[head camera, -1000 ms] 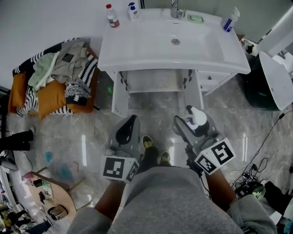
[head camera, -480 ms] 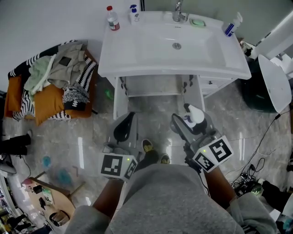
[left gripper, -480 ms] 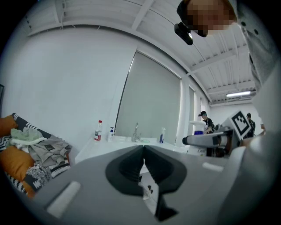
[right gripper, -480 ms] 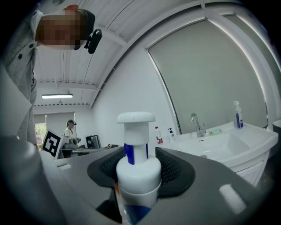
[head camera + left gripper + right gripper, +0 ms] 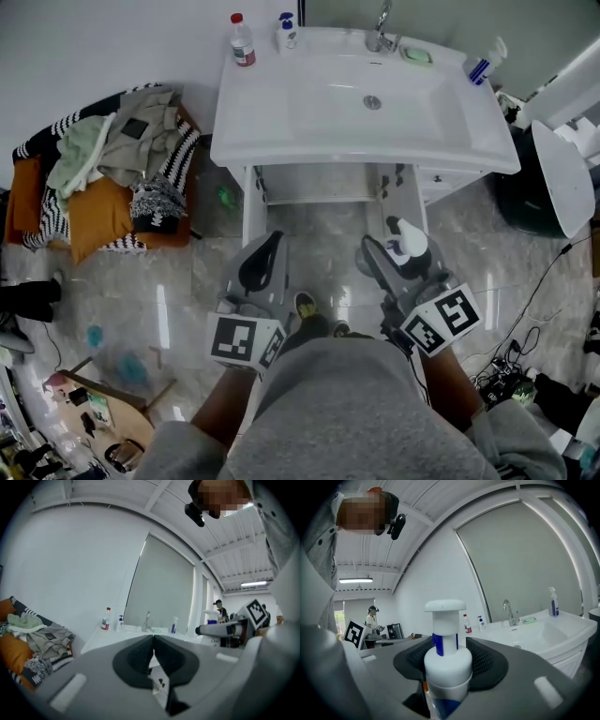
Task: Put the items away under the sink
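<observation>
A white pump bottle (image 5: 409, 243) with a blue collar stands upright in my right gripper (image 5: 401, 251), which is shut on it. In the right gripper view the bottle (image 5: 446, 660) fills the gap between the dark pads (image 5: 488, 663). My left gripper (image 5: 260, 268) is level beside it, shut, with its pads meeting (image 5: 153, 638) and nothing seen between them. Both point toward the white vanity, whose open cabinet (image 5: 323, 183) sits under the sink (image 5: 281, 112). On the sink rim stand a red-capped bottle (image 5: 242, 39), a small pump bottle (image 5: 285, 31) and a spray bottle (image 5: 481, 62).
A faucet (image 5: 381, 33) and a green soap dish (image 5: 416, 54) are at the sink's back. A pile of laundry (image 5: 112, 178) lies on the left. A white toilet (image 5: 562, 173) and floor cables (image 5: 511, 375) are on the right. My shoes (image 5: 305, 305) stand between the grippers.
Both grippers have come a little closer to the vanity, and the sink has shifted right and down in the head view. The right gripper's hold on the bottle is unchanged.
</observation>
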`<state>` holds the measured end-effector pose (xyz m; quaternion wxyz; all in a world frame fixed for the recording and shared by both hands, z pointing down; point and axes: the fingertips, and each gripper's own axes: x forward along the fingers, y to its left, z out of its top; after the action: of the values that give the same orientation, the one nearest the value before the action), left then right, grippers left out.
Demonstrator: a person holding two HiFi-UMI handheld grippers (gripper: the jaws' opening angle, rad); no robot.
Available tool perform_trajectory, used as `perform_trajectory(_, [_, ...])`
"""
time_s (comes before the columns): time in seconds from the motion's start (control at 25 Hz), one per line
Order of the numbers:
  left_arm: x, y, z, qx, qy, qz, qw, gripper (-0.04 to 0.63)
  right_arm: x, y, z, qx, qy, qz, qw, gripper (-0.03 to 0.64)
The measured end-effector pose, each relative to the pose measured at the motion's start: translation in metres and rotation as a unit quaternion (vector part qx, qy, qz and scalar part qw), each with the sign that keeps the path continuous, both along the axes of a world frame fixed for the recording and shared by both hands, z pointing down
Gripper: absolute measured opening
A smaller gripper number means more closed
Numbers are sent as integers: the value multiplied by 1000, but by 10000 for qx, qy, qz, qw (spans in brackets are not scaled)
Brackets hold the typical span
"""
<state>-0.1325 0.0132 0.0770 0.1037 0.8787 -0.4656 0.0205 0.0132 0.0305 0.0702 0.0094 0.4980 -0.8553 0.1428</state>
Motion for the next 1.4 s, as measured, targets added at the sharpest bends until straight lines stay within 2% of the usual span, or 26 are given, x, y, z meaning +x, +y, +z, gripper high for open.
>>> perform_trajectory(0.68, [-22,-14,0,-18,157,-4,9999,12,-21,-16,-9,51,185,0,9998,216])
perform_trajectory(1.4, [2,-50,6,-126,26,-248,9996,12,3,-56,8,-87,160,-278,9994,215])
